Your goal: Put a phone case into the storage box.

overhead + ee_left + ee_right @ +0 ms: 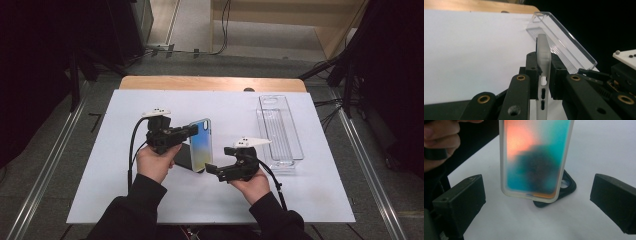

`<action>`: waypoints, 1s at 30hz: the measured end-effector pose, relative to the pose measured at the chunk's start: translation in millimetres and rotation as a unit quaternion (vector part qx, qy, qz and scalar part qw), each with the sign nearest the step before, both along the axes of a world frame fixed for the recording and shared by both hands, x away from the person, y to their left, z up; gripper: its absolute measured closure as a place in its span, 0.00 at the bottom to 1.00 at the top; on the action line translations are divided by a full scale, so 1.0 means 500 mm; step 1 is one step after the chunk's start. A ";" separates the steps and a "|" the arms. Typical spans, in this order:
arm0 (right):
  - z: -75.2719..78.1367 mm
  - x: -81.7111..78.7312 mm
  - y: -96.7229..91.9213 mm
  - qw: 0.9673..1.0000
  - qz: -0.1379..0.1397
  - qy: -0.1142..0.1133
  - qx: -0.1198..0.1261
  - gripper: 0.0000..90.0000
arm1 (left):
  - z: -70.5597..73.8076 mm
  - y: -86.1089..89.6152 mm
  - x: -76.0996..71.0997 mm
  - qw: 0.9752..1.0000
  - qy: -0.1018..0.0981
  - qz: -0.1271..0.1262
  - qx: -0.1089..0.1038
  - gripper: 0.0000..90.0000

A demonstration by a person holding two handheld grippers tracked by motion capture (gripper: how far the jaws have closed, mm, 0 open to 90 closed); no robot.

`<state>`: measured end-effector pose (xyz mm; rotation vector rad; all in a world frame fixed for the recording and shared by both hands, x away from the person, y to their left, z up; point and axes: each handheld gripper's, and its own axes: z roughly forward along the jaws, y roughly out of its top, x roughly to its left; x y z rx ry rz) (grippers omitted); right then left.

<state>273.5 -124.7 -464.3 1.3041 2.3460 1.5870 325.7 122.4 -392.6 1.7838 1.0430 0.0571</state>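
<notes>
Left tool (192, 131) is clenched on the case (201, 145), pads pinching its thin edge near the top; in the left gripper view the case (543, 53) sits edge-on between the jaws, port cutouts visible below the pads. Case is held upright, off the desk (100, 190), roughly mid-desk. Its frosted rim and iridescent back read as a light, semi-stiff shell: easy to carry, but it'll flex under squeeze, and the glossy back looks slippery. Best grip is across the rim on a long side, clear of the cutouts.

Behind its lower end a dark case (567, 185) lies flat on the desk, apparently not touching it.

Right tool (212, 170) is released, jaws wide, aimed at the case's bottom end (536, 157) with nothing between the pads. Looks set for a handover or a two-point hold.

Far right: clear tray (280, 127), well apart.
</notes>
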 end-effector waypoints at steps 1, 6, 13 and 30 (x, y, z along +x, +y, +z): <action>0.003 0.002 -0.001 1.000 0.000 -0.002 -0.003 0.00 | 0.000 -0.001 -0.003 1.000 -0.008 -0.001 -0.001 0.90; 0.023 0.003 0.001 1.000 -0.009 -0.017 -0.009 0.00 | -0.003 -0.005 -0.017 0.999 -0.036 -0.005 -0.013 0.90; 0.041 0.004 0.007 0.998 -0.032 -0.033 -0.034 0.00 | -0.005 -0.014 -0.035 0.999 -0.051 0.005 -0.010 0.90; 0.074 0.010 0.025 0.997 -0.058 -0.036 -0.044 0.00 | -0.010 -0.053 -0.065 0.999 -0.052 -0.012 0.005 0.90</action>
